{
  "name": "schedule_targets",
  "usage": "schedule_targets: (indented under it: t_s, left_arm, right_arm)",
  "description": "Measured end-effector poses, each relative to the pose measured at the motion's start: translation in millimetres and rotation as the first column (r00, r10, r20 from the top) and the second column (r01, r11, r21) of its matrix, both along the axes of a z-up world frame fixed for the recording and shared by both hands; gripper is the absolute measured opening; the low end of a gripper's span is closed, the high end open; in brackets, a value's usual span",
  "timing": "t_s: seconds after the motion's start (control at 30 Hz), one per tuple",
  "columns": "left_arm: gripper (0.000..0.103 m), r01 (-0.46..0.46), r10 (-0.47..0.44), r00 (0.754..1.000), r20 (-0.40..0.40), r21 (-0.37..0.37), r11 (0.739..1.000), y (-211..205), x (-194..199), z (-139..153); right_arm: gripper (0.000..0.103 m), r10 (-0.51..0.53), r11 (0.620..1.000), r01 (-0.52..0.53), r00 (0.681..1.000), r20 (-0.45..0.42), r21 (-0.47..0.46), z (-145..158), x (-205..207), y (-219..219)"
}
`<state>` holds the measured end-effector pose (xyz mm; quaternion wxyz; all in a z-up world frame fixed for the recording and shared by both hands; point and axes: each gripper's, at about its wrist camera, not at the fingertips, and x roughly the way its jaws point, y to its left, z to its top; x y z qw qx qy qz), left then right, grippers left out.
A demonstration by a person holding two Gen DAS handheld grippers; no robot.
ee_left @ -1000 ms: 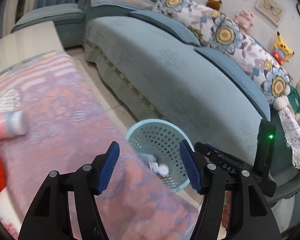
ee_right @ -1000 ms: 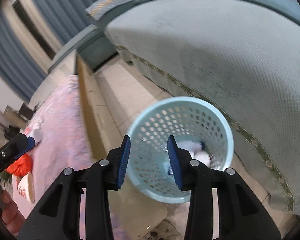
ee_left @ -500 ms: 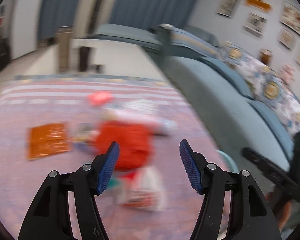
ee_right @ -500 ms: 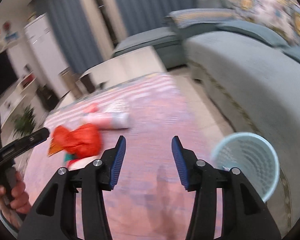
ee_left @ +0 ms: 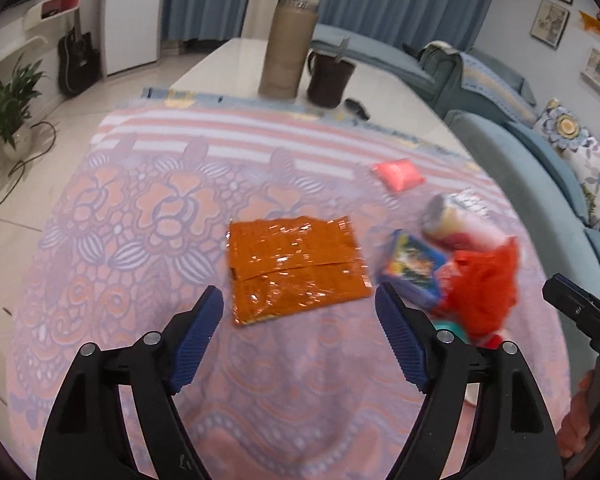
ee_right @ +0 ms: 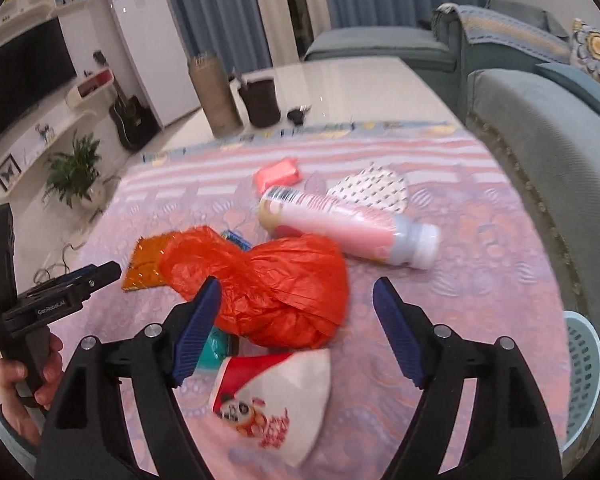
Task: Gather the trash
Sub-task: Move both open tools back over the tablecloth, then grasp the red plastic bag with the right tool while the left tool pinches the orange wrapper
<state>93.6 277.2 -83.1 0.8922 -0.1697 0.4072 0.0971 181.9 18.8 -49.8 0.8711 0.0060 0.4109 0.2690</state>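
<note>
Orange wrapper (ee_left: 296, 266): flat, shiny, left of the red bag (ee_right: 272, 284).
Pink bottle (ee_right: 348, 228): lying behind the bag.
Paper cup (ee_right: 276, 394): crushed, on its side before it.

My left camera sits just behind the left gripper (ee_left: 299, 330) and looks forward and down along its open jaws at the counter (ee_left: 132, 216), from close above. It faces the far curtains. My right camera sits behind the right gripper (ee_right: 297, 328) and looks the same way, a bit more to the right, also close. Both views share the orange wrapper (ee_left: 296, 268) (ee_right: 148, 264), the red bag (ee_left: 484, 284) (ee_right: 276, 284), the pink bottle (ee_left: 460, 224) (ee_right: 340, 226) and the tall tube (ee_left: 286, 50) (ee_right: 216, 94) far back. Each camera sees the other gripper at its edge.
</note>
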Motion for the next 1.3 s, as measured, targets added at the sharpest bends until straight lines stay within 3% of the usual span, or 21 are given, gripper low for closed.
schedule_targets:
  t_s: [0.13, 0.27, 0.43, 0.53, 0.6, 0.7, 0.8, 0.93, 1.2, 1.3]
  left_arm:
    - [0.076, 0.006, -0.006, 0.999, -0.034, 0.021, 1.000, 1.3, 21.6, -19.1]
    - [0.076, 0.032, -0.029, 0.996, -0.083, 0.024, 0.999, -1.7, 39.5, -35.3]
    - [0.070, 0.043, -0.026, 0.993, -0.112, 0.157, 0.987, -16.6, 45.3, -40.2]
    - [0.052, 0.058, -0.035, 0.993, -0.113, 0.214, 0.975, -23.5, 45.0, -40.2]
    - [0.027, 0.077, -0.053, 0.993, -0.107, 0.236, 0.969, -29.4, 44.1, -38.9]
    - [0.008, 0.112, -0.086, 0.990, -0.110, 0.268, 0.957, -39.1, 44.1, -38.8]
    - [0.000, 0.112, -0.082, 0.991, -0.108, 0.306, 0.946, -41.4, 43.3, -39.7]
    - [0.000, 0.118, -0.111, 0.993, -0.042, 0.239, 0.964, -33.8, 30.5, -31.4]
    - [0.000, 0.131, -0.148, 0.984, 0.103, 0.155, 0.979, -33.1, 2.9, 13.8]
    - [0.001, 0.112, -0.125, 0.985, 0.115, 0.111, 0.987, -23.0, -1.6, 23.4]
  right_arm:
    - [0.076, 0.001, 0.998, -0.003, 1.000, -0.025, -0.055, -14.7, 12.9, 15.1]
    - [0.076, 0.015, 0.999, -0.019, 0.996, -0.083, -0.049, -30.3, 23.8, 23.3]
    - [0.075, 0.016, 0.999, -0.020, 0.994, -0.111, -0.032, -38.9, 26.8, 28.1]
    - [0.068, 0.025, 0.998, -0.030, 0.996, -0.089, -0.054, -36.9, 22.0, 34.0]
    - [0.059, 0.035, 0.996, -0.039, 0.998, -0.060, -0.083, -35.1, 17.5, 39.1]
    - [0.043, 0.052, 0.990, -0.053, 0.999, -0.013, -0.132, -32.7, 9.4, 46.3]
    - [0.032, 0.062, 0.989, -0.060, 0.998, 0.014, -0.135, -29.3, 3.5, 45.2]
    - [0.025, 0.076, 0.992, -0.069, 0.995, 0.063, -0.105, -15.8, -6.2, 38.1]
    - [0.024, 0.075, 0.997, -0.072, 0.985, 0.157, -0.022, 23.8, -25.0, 20.1]
    - [0.024, 0.063, 0.998, -0.066, 0.985, 0.163, 0.013, 33.0, -27.5, 9.2]
